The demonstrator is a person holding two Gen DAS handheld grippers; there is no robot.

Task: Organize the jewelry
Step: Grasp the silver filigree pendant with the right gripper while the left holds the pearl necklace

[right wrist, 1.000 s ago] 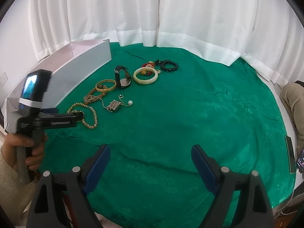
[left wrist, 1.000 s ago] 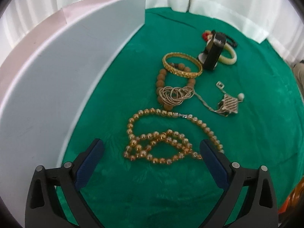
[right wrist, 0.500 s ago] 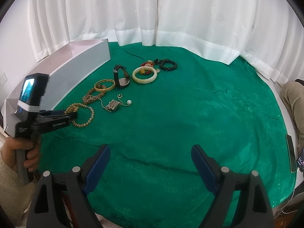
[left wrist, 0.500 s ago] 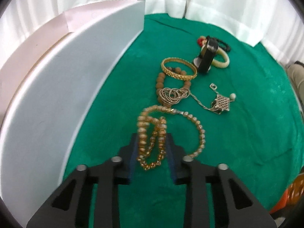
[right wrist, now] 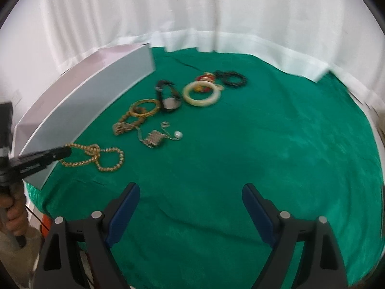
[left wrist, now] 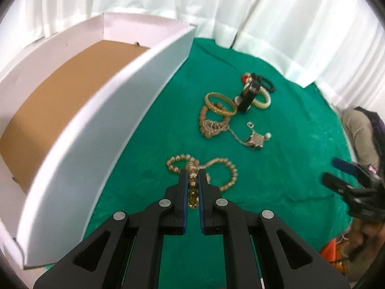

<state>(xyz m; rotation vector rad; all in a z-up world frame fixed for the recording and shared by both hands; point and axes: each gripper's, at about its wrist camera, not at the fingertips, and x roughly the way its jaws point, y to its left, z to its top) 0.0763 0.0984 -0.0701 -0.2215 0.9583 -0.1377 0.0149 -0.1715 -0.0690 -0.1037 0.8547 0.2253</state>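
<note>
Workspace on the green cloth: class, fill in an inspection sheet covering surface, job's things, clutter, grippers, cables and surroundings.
Surface: green cloth, wrinkled.
Job's things: gold bead necklace; gold bangle; watch; cream bangle; black bead bracelet; pendant chain; open white box with brown floor.
Clutter: nothing seen.
Grippers: left gripper fingers shut on the gold bead necklace; right gripper open, empty.
Cables: nothing seen.
Surroundings: white curtains.

**Jewelry on the green cloth, one necklace gripped**

A gold bead necklace (left wrist: pixel 204 168) is pinched at one strand, its loops partly hanging. Beyond lie a gold bangle (left wrist: pixel 220 103), a brown bead bracelet (left wrist: pixel 204 125), a thin chain with pendant (left wrist: pixel 256 139), a black watch (left wrist: pixel 247 94), a cream bangle (left wrist: pixel 261 102), and red (right wrist: pixel 204 77) and black bracelets (right wrist: pixel 232 79).
</note>
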